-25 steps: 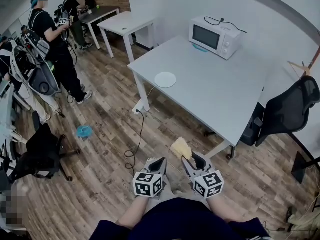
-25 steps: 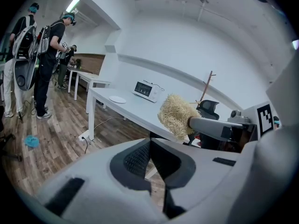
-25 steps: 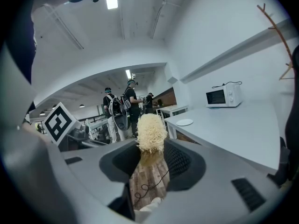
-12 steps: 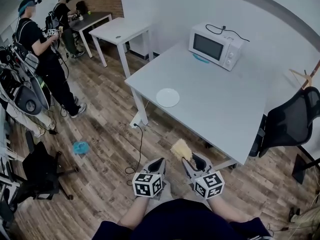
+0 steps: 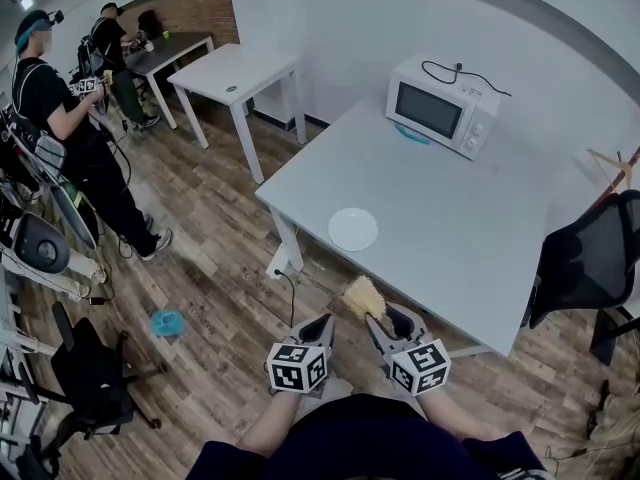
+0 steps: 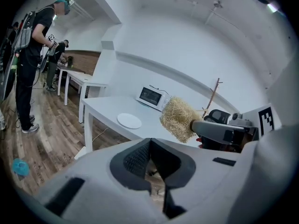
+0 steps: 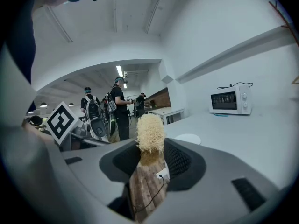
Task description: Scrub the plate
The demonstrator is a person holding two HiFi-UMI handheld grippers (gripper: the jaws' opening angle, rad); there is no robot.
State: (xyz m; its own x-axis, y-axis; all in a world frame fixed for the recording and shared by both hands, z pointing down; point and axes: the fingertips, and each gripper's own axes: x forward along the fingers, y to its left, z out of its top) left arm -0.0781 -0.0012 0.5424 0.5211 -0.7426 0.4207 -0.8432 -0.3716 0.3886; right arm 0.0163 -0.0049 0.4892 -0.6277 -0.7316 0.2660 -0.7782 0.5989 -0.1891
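The one plate (image 5: 353, 229) lies nearer than before; left gripper (image 5: 318, 325) closed, empty; right gripper (image 5: 386, 319) clamps the one straw scrubber (image 5: 362, 295).

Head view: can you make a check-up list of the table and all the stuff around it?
Surface: white table, no spills seen.
Job's things: white plate near the table's edge; straw-coloured scrubber held short of the table.
Clutter: microwave at the far side.
Grippers: right gripper shut on scrubber; left gripper shut, empty.
Cables: black cord on microwave; floor cable by table leg.
Surroundings: wooden floor, black chair, people standing.
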